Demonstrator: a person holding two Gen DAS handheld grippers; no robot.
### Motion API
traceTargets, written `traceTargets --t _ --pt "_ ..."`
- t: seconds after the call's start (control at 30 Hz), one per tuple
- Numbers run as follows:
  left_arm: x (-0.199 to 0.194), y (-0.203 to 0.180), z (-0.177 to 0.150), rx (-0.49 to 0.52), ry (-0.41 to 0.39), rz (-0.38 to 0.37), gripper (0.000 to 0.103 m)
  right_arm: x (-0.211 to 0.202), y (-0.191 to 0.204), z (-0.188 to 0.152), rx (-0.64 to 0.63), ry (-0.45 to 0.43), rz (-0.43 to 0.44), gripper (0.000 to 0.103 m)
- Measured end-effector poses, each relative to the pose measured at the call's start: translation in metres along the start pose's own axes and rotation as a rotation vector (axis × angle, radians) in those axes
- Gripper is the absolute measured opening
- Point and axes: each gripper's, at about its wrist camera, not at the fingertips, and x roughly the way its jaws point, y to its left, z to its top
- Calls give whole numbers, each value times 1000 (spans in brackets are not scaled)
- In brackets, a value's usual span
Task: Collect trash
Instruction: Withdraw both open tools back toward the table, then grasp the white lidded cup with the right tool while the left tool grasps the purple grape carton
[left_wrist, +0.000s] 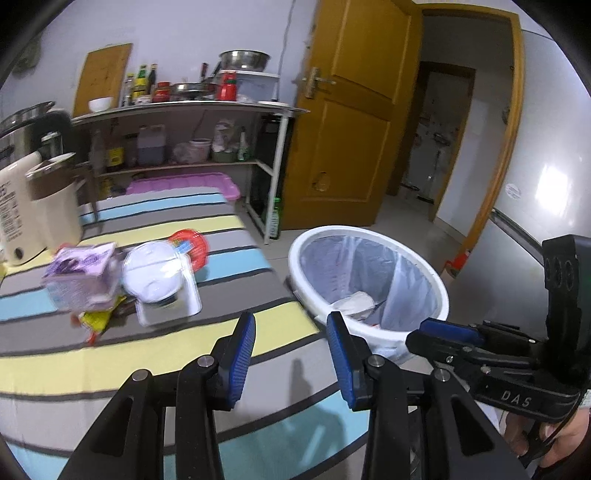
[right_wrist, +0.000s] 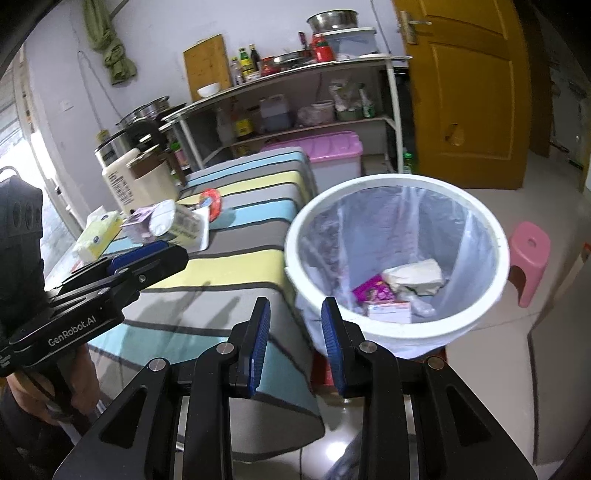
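Remaining trash pile (left_wrist: 122, 277) sits on the striped bench (left_wrist: 221, 354), ahead and left of the left hand-held gripper (left_wrist: 291, 354), which is nearer. Both it and the right hand-held gripper (right_wrist: 295, 347) are spread, empty (bin (right_wrist: 399, 258) to the right, partly filled).

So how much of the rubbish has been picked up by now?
Some has: the white bin already holds a purple packet, a small carton and crumpled paper. Nothing is in hand; the left gripper and right gripper are both open. A pile of wrappers is left on the striped table.
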Motion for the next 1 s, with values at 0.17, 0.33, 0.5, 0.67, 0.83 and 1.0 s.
traceTargets --t 0.17,0.33,0.5,0.67,0.83,1.0 --pt "-12 20 -10 -31 0 48 40 5 12 -1 -21 6 31 33" --pt "-22 36 -17 -53 1 101 40 10 24 -1 -38 11 55 45" --pt "-29 50 -21 -80 3 153 40 15 33 2 -56 14 66 45" --pt "-36 70 -25 -117 -1 191 40 23 45 4 -79 18 73 46" --pt "-42 89 -24 -156 -8 228 40 32 59 9 -115 20 87 49" --pt "-49 108 -21 -187 -28 266 45 44 77 18 -145 14 101 49"
